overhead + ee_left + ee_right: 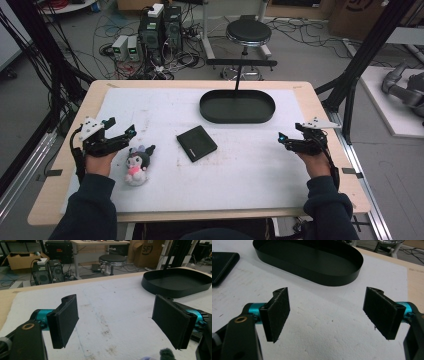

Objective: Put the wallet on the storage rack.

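Observation:
A small plush toy [137, 162] with dark ears and a pink body lies on the white mat [165, 107], just right of my left gripper [120, 129], which is open with nothing between its jaws. A flat black case [196, 143] lies mid-table, and its corner [222, 263] shows at the right gripper view's left edge. An oval black tray [238, 106] sits at the back. My right gripper [288, 138] hovers at the right side, open and empty. In its own view the right gripper [328, 315] faces the tray [312, 260]. The left gripper [117, 320] looks across bare mat toward the tray [175, 282].
A round stool [248, 33] and a black bar stand behind the table's far edge. Computer towers and tangled cables cover the floor at the back left. Black frame posts rise at both sides. The mat's bare surface stretches between the case and my right gripper.

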`<move>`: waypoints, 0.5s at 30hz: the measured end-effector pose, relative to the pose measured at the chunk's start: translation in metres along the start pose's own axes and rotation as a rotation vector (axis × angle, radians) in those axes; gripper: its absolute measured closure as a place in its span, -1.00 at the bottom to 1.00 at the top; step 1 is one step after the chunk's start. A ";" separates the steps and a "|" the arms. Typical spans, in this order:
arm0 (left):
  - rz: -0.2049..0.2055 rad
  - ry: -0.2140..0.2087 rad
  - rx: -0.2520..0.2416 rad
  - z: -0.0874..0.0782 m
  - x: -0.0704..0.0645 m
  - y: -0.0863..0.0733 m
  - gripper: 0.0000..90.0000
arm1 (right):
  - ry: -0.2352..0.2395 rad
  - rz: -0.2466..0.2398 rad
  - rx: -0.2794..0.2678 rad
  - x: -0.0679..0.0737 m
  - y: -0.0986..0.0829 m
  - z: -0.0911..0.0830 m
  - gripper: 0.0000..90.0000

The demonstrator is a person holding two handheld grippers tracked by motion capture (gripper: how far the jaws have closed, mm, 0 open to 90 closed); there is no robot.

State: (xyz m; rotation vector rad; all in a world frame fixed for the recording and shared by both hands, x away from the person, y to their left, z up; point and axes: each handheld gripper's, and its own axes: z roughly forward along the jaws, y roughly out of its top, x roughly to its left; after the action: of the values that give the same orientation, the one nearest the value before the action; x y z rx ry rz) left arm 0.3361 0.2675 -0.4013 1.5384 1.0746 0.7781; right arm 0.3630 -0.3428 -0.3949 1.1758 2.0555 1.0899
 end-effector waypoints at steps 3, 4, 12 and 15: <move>-0.001 0.000 0.001 0.000 0.000 0.000 -0.54 | 0.003 0.003 -0.001 0.000 0.000 0.000 -0.51; 0.001 0.002 0.005 0.001 0.000 0.000 -0.54 | 0.006 0.003 -0.002 0.000 0.000 0.000 -0.51; -0.004 0.008 0.006 0.001 0.002 -0.002 -0.53 | 0.013 0.010 -0.007 0.001 0.000 0.001 -0.51; 0.006 0.011 0.008 0.000 0.002 -0.002 -0.53 | 0.024 -0.005 -0.012 0.007 0.002 0.004 -0.51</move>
State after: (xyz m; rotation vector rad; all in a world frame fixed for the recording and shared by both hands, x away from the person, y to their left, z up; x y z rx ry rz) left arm 0.3366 0.2694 -0.4036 1.5464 1.0830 0.7874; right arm 0.3632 -0.3350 -0.3957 1.1562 2.0663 1.1169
